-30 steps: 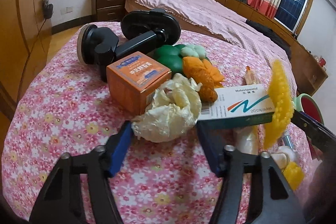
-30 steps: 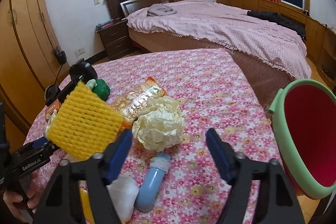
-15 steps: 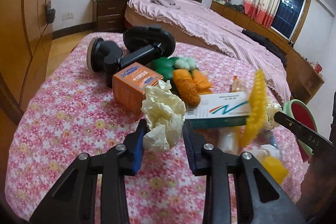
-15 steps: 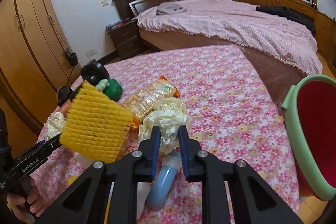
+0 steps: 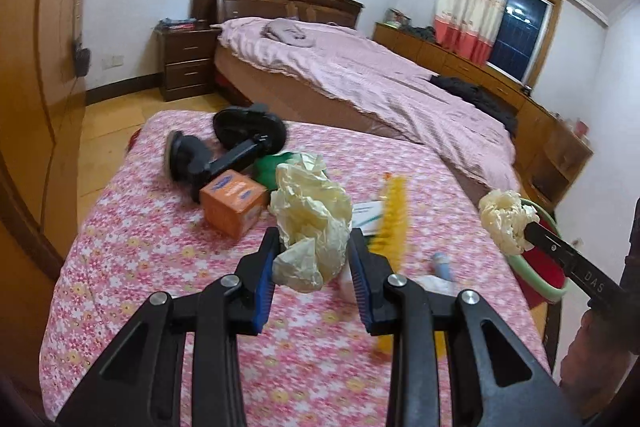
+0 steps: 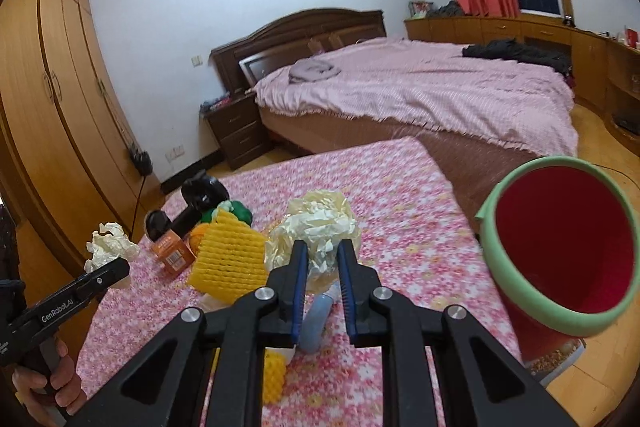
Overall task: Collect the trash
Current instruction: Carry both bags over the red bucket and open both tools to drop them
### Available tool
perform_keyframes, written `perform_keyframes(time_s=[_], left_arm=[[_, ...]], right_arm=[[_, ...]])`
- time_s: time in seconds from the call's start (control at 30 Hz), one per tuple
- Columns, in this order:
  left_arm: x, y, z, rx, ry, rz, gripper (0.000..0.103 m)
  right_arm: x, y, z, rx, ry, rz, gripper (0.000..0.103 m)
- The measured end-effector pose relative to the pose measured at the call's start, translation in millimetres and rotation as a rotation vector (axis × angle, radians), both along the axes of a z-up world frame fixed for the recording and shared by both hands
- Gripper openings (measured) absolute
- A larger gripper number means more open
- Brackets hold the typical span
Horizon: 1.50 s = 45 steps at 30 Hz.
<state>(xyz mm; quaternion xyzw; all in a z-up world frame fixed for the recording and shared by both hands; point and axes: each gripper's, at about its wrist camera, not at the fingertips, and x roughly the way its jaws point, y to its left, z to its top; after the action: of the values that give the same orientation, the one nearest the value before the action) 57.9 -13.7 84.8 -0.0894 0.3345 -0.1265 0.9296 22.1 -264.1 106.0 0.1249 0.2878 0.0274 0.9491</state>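
We read "GenRobot.AI" in white along the black arm of the left gripper (image 6: 106, 273), at eight o'clock in the right wrist view. In the left wrist view, the letters "DAS" run along the black arm of the right gripper (image 5: 524, 229), at four o'clock. Print on the orange box (image 5: 233, 201), at ten o'clock from that view's centre, is too blurred to read.

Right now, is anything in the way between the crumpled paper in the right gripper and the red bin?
Nothing visible is. The right gripper is shut on the paper ball, lifted above the flowered table. The red bin stands just off the table's edge, mouth open, with clear air between.
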Motion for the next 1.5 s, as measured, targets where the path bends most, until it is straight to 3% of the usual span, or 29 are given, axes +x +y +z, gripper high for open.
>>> perform_keyframes(time_s=[0.4,0.63,1.1,1.27,1.5], left_arm=[[-12.5,-72.1,35.7,-0.035,-0.004,-0.187,0.034],[-4.0,-138.8,41.3,-0.021,0.004,-0.302,0.034],[33.2,-292.3,-0.3,0.058,0.088,-0.526,0.034],[41.7,-324.6,-17.5,0.094,0.105,-0.578,0.035],[46.6,-345.5,-31.4,0.101,0.142,-0.611,0.049]], right_arm=[[-60.3,-53.4,35.6,0.004,-0.090,-0.151,0.018],[-70.8,-104.1,27.6,0.037,-0.080,-0.244,0.018],[-51.2,-197.6,-26.8,0.070,0.018,-0.383,0.018],[-51.8,-220.1,-38.8,0.112,0.021,-0.397,0.018],[-45.9,-236.0,-49.0,0.158,0.012,-0.402,0.021]])
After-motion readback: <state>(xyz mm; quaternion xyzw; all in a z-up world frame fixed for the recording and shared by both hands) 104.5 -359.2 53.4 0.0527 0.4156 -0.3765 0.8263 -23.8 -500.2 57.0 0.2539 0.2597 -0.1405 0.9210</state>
